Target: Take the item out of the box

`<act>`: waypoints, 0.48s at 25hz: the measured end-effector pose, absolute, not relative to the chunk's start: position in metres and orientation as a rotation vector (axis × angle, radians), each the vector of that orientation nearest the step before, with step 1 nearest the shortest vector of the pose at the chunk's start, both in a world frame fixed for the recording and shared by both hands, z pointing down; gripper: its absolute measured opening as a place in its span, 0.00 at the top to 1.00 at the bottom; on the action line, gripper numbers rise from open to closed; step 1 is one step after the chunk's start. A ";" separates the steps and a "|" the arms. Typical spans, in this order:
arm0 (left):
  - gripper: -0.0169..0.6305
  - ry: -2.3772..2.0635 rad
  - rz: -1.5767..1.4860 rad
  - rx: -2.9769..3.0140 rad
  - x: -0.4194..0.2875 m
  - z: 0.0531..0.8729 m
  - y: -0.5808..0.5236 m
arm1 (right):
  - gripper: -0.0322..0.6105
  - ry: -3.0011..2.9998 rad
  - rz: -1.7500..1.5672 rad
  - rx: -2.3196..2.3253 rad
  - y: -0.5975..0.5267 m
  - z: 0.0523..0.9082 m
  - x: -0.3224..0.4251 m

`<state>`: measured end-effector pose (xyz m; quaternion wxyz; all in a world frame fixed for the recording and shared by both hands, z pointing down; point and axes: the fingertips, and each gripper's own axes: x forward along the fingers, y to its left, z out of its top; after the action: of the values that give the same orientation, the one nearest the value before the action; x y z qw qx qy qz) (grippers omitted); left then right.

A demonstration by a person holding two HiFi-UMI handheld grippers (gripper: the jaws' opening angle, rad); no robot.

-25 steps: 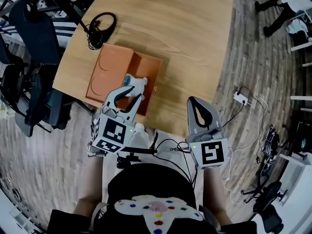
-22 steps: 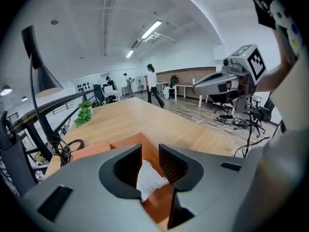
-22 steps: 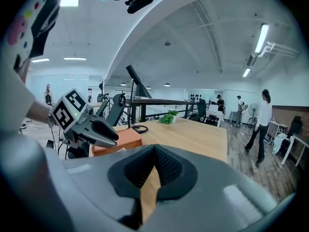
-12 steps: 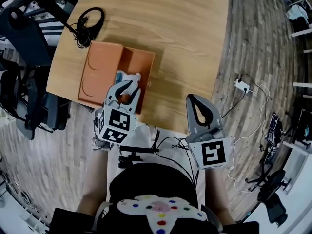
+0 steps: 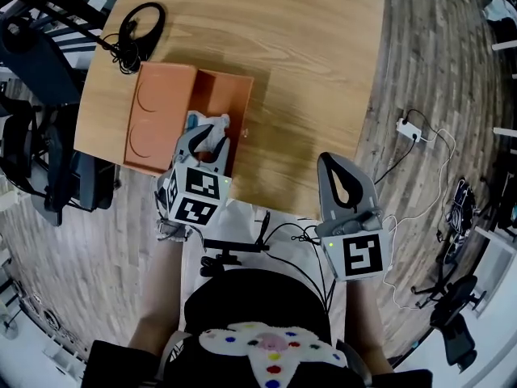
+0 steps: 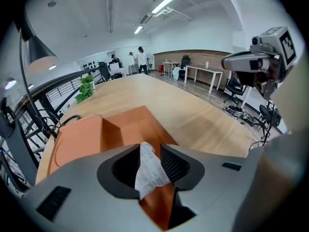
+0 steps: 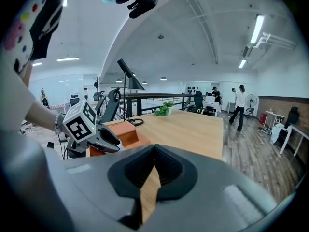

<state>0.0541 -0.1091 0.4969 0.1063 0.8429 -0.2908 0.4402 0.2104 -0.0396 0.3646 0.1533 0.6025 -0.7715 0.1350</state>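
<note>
An orange cardboard box [image 5: 234, 95] lies open near the front left of the wooden table [image 5: 307, 63], its lid [image 5: 157, 120] folded out to the left. A white crumpled packet [image 5: 216, 126] stands inside the box. My left gripper [image 5: 208, 138] points steeply down into the box. Its jaws have just been opening and stand apart on either side of the packet [image 6: 147, 170], not pressing on it. The box [image 6: 128, 127] fills the left gripper view behind the left gripper [image 6: 149, 161]. My right gripper [image 5: 333, 162] hovers shut and empty at the table's front edge, right of the box.
Black headphones [image 5: 137, 27] lie at the table's far left corner beside the lid. Dark chairs [image 5: 32, 136] stand left of the table. A white power strip [image 5: 408, 128] with cables lies on the plank floor to the right. People stand far off in the room [image 7: 239, 105].
My left gripper has sunk toward the box and now straddles the white packet, its jaws wider apart. The right gripper has drifted slightly and stays shut.
</note>
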 end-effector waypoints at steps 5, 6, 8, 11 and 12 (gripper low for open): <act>0.79 -0.880 1.309 2.397 0.058 0.506 -0.110 | 0.94 -2.217 0.404 1.725 -0.039 0.369 0.215; 0.79 -0.891 1.314 2.381 0.058 0.507 -0.110 | 0.94 -2.221 0.407 1.726 -0.039 0.369 0.215; 0.79 -0.906 1.336 2.356 0.057 0.509 -0.111 | 0.94 -2.225 0.414 1.726 -0.039 0.369 0.217; 0.79 -0.908 1.370 2.319 0.058 0.516 -0.110 | 0.94 -2.231 0.425 1.725 -0.040 0.371 0.221; 0.79 -0.910 1.378 2.308 0.058 0.518 -0.110 | 0.94 -2.233 0.428 1.725 -0.041 0.371 0.222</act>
<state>0.0577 -0.1096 0.5183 0.1510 0.8039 -0.3171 0.4800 0.2221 -0.0406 0.3712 0.1435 0.5982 -0.7743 0.1483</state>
